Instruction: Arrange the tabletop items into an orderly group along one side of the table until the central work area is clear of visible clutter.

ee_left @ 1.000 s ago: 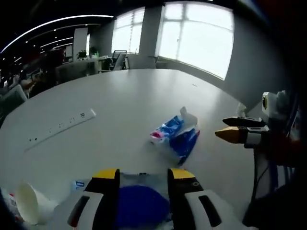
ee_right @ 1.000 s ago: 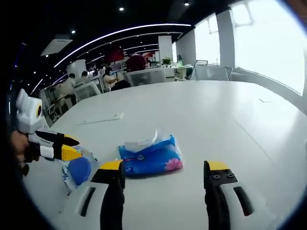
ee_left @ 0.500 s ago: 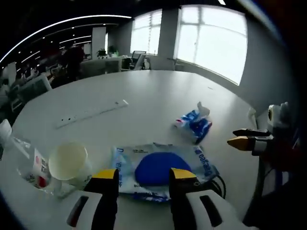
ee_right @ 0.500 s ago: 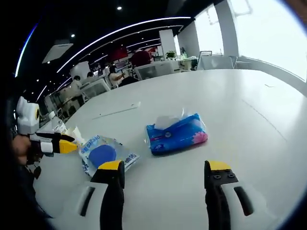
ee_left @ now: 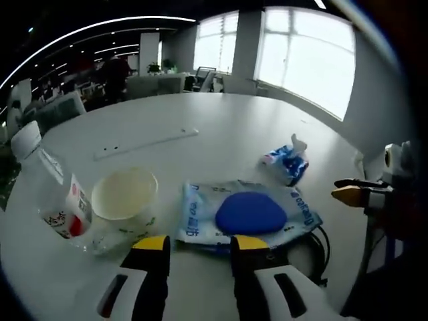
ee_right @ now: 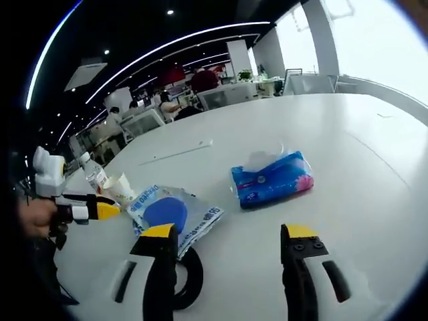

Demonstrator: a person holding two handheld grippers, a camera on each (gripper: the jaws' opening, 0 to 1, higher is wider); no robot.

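Left gripper view: left hand-held gripper [ee_left: 199, 249] low over the near edge of the white table [ee_left: 221, 127], jaws a narrow gap apart, nothing between them. Just beyond the tips lies a flat wet-wipes pack [ee_left: 246, 215] with a blue oval lid, touching the table. To its left a paper cup [ee_left: 124, 195] stands upright, beside a clear plastic bottle [ee_left: 48, 194] with a white cap and red label. A blue tissue pack [ee_left: 287, 159] sits farther off toward the right edge. A black cable [ee_left: 317, 249] curls near the wipes pack. A white power strip [ee_left: 144, 143] lies across the middle of the table. Right hand-held gripper [ee_left: 354, 193] enters from the right, tips close together.

Right gripper view: right hand-held gripper [ee_right: 231, 239] jaws spread wide, empty. Tissue pack [ee_right: 273, 181] ahead, well apart from the tips. Wipes pack [ee_right: 172, 212] left of it; black cable [ee_right: 187, 277] by the left jaw. Cup [ee_right: 121, 188] and bottle [ee_right: 94, 173] stand together behind the left hand-held gripper [ee_right: 100, 210], held by a hand [ee_right: 35, 217].
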